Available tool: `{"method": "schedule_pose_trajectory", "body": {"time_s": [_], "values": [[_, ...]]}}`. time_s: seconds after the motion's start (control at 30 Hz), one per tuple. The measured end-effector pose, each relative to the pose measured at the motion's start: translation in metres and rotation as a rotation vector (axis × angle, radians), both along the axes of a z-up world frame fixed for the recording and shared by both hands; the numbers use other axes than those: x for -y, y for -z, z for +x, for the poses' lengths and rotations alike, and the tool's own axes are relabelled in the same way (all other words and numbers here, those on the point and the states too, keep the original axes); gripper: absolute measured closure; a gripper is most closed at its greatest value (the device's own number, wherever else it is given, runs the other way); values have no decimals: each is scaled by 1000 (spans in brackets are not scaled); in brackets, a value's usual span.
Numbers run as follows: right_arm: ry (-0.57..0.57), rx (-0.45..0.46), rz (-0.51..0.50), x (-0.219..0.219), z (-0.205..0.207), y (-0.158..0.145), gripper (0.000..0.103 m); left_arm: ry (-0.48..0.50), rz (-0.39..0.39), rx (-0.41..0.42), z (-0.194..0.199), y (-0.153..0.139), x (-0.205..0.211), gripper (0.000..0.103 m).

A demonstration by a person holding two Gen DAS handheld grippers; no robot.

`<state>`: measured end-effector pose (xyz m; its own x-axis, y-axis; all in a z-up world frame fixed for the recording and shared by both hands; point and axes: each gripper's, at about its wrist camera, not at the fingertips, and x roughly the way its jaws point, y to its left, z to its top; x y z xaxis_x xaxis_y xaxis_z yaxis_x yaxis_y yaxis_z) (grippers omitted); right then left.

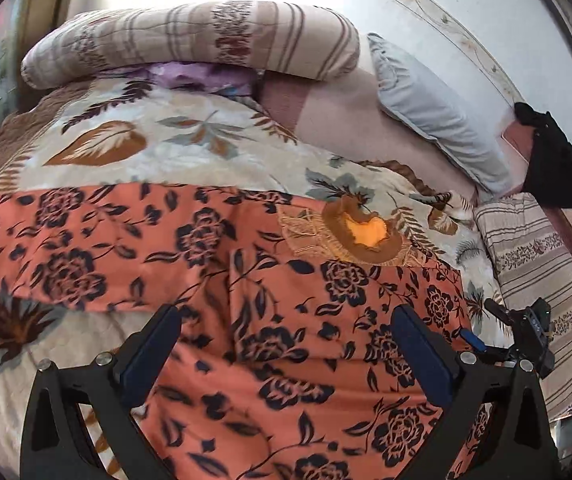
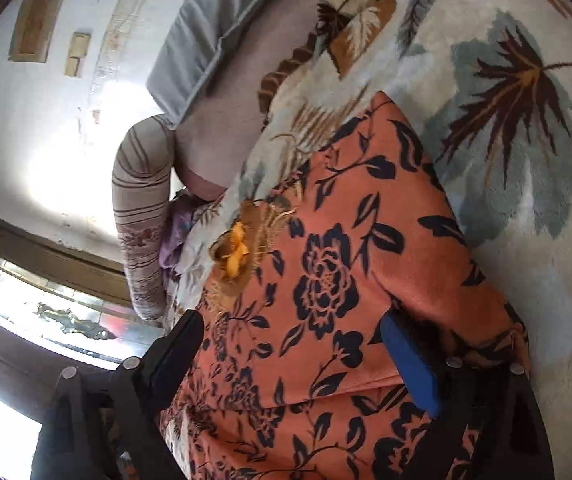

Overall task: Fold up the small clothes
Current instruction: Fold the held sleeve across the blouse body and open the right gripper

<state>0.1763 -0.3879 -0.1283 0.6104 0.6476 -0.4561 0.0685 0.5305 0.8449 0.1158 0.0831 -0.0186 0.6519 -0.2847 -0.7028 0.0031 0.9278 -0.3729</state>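
Note:
An orange garment with dark blue flowers (image 1: pixel 286 280) lies spread across a leaf-patterned blanket (image 1: pixel 157 136) on a bed. Its embroidered brown neckline with yellow lining (image 1: pixel 366 234) faces away from me. My left gripper (image 1: pixel 286 320) hovers over the garment's middle, jaws wide open, nothing between the pads. In the right wrist view the same garment (image 2: pixel 334 264) shows a folded edge on the blanket (image 2: pixel 518 152), its neckline (image 2: pixel 233 256) to the left. My right gripper (image 2: pixel 292 330) is open above the cloth and grips nothing. The black housing of the right-hand tool (image 1: pixel 526 340) shows at the garment's right edge.
A rolled striped quilt (image 1: pixel 189 40) lies at the bed's far end, with a grey pillow (image 1: pixel 434 108) to its right. A striped pillow (image 1: pixel 538 272) and a black cloth (image 1: pixel 554 160) sit by the right bed edge. A pale wall (image 2: pixel 45 120) and a window (image 2: pixel 45 312) stand beyond.

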Motion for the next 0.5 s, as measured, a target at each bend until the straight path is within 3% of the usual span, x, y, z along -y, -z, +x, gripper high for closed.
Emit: {"method": "schedule_pose_trajectory", "body": {"time_s": [0.1,0.17,0.23,0.27,0.3,0.33,0.43,0.5], "values": [[-32,78,45,8,2,-23,11,49,14,-52,35,23,29,0],[-55,72,94,12,16,-19,9,53,40,-118,51,51,38,0],[-81,-71,50,16,37,13,9,42,95,-216,65,83,43,0],[-66,-132,76,23,43,31,12,33,111,-262,67,97,42,0],[-42,-128,148,31,44,32,12,41,128,-251,65,101,42,0],[-46,-105,147,34,45,21,12,53,151,-213,61,98,45,0],[-20,22,17,41,52,-18,12,70,197,-205,60,101,51,0],[3,-41,-37,45,73,-11,12,69,219,-191,59,102,56,0]]}}
